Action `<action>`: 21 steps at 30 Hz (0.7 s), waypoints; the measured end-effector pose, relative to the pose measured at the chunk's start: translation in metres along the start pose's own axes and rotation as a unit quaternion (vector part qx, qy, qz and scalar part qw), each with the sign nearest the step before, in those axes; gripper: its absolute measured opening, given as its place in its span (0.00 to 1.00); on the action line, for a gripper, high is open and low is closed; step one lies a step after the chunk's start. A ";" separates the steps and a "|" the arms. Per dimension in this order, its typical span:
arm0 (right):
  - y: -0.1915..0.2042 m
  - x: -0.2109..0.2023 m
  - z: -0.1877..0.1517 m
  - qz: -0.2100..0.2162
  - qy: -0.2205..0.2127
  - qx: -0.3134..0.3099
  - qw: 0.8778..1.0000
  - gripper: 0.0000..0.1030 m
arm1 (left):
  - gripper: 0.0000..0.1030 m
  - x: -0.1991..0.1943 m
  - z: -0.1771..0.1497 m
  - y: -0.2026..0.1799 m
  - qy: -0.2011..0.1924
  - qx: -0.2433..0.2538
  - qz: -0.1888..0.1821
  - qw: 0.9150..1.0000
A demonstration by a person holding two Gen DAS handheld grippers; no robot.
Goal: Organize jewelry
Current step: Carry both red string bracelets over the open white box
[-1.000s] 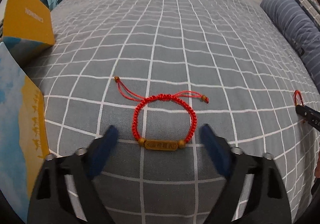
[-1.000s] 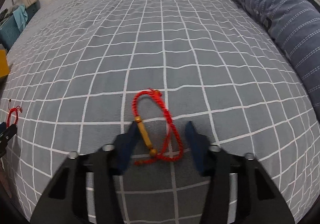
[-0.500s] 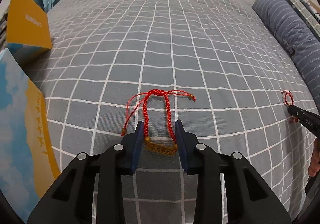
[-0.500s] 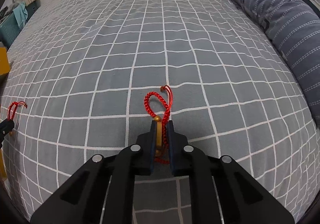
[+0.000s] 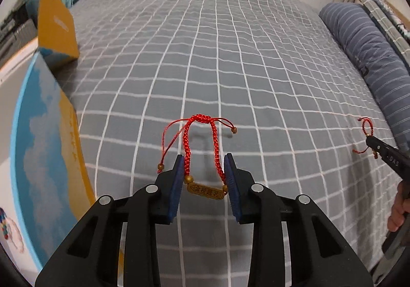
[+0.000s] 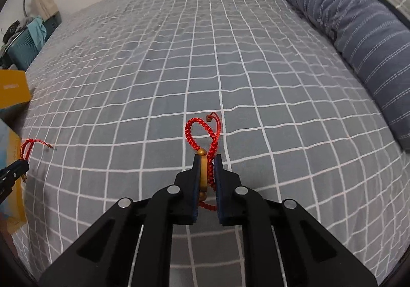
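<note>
Left gripper (image 5: 204, 174) is clamped on a red braided cord bracelet with a brass tag (image 5: 204, 159), held above the grey checked bedspread (image 5: 205, 69). Right gripper (image 6: 207, 171) is clamped on a second red braided bracelet (image 6: 205, 143), likewise held off the bedspread.

A grey bed (image 5: 205, 56) with a white grid fills the frame; a striped blue pillow (image 5: 371, 56) lies upper right, a yellow box (image 5: 55, 25) upper left.

Right gripper (image 5: 384, 156) side: "DAS".
Bracelet plate (image 5: 205, 191): engraved characters, unreadable.
Far-left orange box (image 5: 57, 28): pale print, too blurred.
</note>
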State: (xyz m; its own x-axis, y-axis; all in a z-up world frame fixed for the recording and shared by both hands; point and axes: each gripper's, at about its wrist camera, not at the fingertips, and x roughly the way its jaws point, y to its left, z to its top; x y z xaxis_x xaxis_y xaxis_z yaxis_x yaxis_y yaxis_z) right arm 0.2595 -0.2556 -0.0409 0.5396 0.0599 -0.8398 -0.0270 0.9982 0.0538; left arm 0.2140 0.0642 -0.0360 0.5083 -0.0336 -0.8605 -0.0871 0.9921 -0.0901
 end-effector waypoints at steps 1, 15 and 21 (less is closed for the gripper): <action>0.001 -0.005 -0.002 -0.003 -0.004 -0.002 1.000 0.09 | 0.30 -0.004 -0.003 0.001 -0.002 0.002 0.001 1.000; 0.050 -0.070 -0.029 0.008 -0.033 -0.025 0.999 0.09 | 0.30 -0.084 -0.026 0.020 -0.055 0.013 0.022 0.998; 0.088 -0.090 -0.032 0.028 -0.047 -0.045 0.997 0.09 | 0.30 -0.111 -0.036 0.035 -0.071 0.005 0.030 0.997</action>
State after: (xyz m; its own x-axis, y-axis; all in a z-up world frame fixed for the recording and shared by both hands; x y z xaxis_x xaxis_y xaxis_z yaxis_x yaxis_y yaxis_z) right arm 0.1819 -0.1726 0.0222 0.6116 0.1193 -0.7821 -0.1320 0.9901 0.0478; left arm 0.1236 0.0987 0.0386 0.6190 0.0431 -0.7842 -0.1126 0.9930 -0.0343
